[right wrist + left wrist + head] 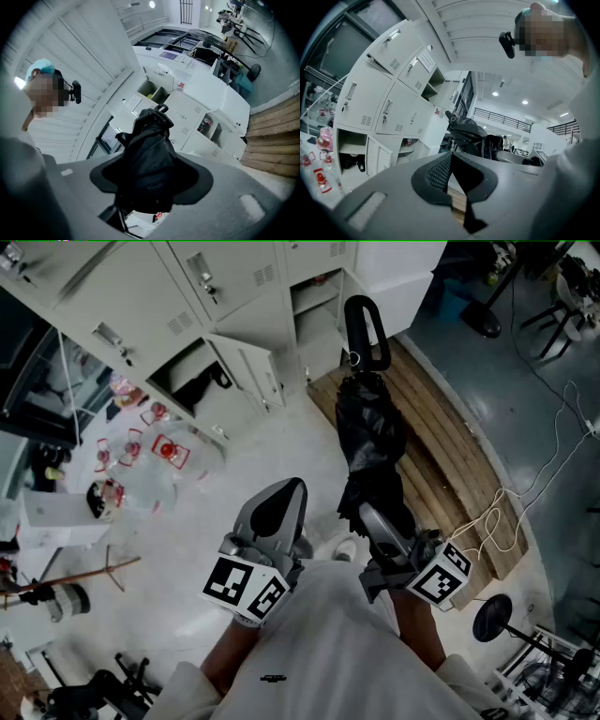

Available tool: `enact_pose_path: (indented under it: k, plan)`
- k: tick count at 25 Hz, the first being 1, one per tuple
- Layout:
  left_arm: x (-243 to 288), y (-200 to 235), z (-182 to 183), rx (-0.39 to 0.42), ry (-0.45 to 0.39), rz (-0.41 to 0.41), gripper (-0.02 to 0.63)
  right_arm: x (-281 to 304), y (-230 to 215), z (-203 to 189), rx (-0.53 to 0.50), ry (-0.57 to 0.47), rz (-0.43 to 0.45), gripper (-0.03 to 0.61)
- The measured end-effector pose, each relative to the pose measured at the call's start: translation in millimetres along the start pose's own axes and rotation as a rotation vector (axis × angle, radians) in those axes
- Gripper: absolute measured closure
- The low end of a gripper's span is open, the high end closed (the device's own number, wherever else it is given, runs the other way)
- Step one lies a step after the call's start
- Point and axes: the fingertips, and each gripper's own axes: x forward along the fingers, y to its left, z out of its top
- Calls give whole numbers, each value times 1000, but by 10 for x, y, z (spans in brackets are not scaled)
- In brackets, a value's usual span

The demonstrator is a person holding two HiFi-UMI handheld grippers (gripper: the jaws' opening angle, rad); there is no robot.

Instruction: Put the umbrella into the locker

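Note:
A black folded umbrella [371, 432] with a curved black handle [367, 326] points away from me toward the white lockers [234, 277]. My right gripper [373, 519] is shut on the umbrella's lower end; in the right gripper view its dark cloth [149, 140] fills the gap between the jaws. My left gripper [284, 495] is beside it on the left, shut and holding nothing, its pads meeting in the left gripper view [451, 180]. One locker compartment [315, 298] stands open behind the handle. A lower one [192, 376], with its door [246, 371] swung out, has something black inside.
A wooden platform [455, 470] runs along the right with a white cable [525, 491] across it. Glassware and red-marked items [141, 448] lie on the floor at left, near a white box [54, 517]. A black round stand base [492, 617] sits at lower right.

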Motion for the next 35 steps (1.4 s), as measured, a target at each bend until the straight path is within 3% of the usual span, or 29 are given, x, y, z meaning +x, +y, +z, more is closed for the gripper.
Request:
enact_pose_path:
  k: [13, 21, 29, 35]
  plan:
    - [34, 38, -4, -17, -5, 6, 595, -12, -67, 81, -14, -12, -43, 304]
    - [27, 179, 46, -32, -4, -8, 595, 113, 99, 177, -30, -55, -18, 304]
    - [-100, 443, 277, 3, -33, -29, 595, 386, 251, 185, -102, -62, -20, 303]
    - [-254, 630, 393, 32, -35, -66, 595, 545, 312, 36, -102, -86, -19, 304]
